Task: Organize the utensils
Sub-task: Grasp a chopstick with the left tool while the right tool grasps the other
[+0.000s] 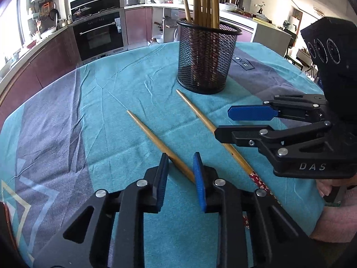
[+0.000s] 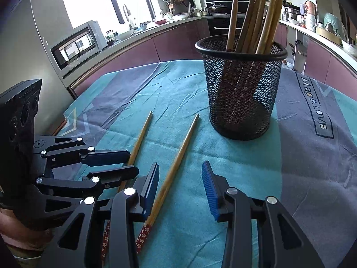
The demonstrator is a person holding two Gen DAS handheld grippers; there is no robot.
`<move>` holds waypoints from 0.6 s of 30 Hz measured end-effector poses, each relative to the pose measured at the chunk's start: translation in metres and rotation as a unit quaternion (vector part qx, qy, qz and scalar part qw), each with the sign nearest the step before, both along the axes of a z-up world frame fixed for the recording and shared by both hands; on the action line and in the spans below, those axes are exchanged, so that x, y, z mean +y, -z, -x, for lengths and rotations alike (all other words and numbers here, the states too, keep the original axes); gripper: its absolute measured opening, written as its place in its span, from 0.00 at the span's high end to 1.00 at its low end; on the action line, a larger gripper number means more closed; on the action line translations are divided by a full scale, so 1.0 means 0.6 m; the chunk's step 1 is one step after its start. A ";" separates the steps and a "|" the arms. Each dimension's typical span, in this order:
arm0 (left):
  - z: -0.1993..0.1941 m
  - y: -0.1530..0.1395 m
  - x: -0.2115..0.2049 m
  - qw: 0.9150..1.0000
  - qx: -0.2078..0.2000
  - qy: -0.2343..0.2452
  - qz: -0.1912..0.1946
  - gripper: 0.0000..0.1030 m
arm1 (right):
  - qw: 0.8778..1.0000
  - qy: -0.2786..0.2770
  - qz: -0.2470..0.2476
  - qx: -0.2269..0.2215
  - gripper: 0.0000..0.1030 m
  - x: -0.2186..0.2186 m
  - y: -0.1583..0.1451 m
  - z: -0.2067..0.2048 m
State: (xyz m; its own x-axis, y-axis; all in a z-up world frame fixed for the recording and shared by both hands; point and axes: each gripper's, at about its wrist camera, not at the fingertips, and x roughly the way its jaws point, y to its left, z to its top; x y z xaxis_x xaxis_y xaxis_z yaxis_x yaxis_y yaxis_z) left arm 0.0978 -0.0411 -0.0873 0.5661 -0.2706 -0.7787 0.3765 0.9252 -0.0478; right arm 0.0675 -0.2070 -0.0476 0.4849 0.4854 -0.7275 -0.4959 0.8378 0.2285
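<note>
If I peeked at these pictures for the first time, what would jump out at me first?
Probably the black mesh cup stuffed with upright chopsticks, standing on the teal tablecloth. In front of it lie two loose chopsticks side by side. Each open hand-held gripper reaches toward one.

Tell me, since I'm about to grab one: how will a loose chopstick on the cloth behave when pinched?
The chopstick looks like stiff wood, so probably no bending. It is thin and tapered, so it may roll or pivot between the tongs. The cloth likely slows rolling.
</note>
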 end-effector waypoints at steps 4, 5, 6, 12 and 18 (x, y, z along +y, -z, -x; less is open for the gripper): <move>-0.007 -0.008 0.015 1.000 -0.005 -0.022 0.004 0.64 | 1.000 -0.002 0.013 0.000 0.67 0.016 0.003 -0.008; -0.010 -0.008 0.017 1.000 -0.002 -0.025 0.005 0.64 | 1.000 -0.003 0.014 0.001 0.67 0.018 0.004 -0.009; -0.013 -0.007 0.019 1.000 0.001 -0.028 0.005 0.64 | 1.000 -0.004 0.017 0.002 0.68 0.022 0.005 -0.010; -0.032 0.002 0.017 0.999 0.009 -0.035 0.007 0.63 | 0.999 -0.004 0.034 -0.003 0.68 0.029 0.006 -0.010; -0.048 0.007 0.004 0.999 0.004 -0.040 -0.004 0.69 | 0.999 0.002 0.046 -0.006 0.79 0.035 0.008 -0.014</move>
State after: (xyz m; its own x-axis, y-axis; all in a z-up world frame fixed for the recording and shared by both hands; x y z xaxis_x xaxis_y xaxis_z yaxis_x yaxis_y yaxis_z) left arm 0.1268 -0.0384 -0.0913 0.5794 -0.2190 -0.7851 0.3009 0.9527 -0.0437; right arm 0.0762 -0.1860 -0.0524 0.4959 0.4148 -0.7629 -0.4952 0.8568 0.1439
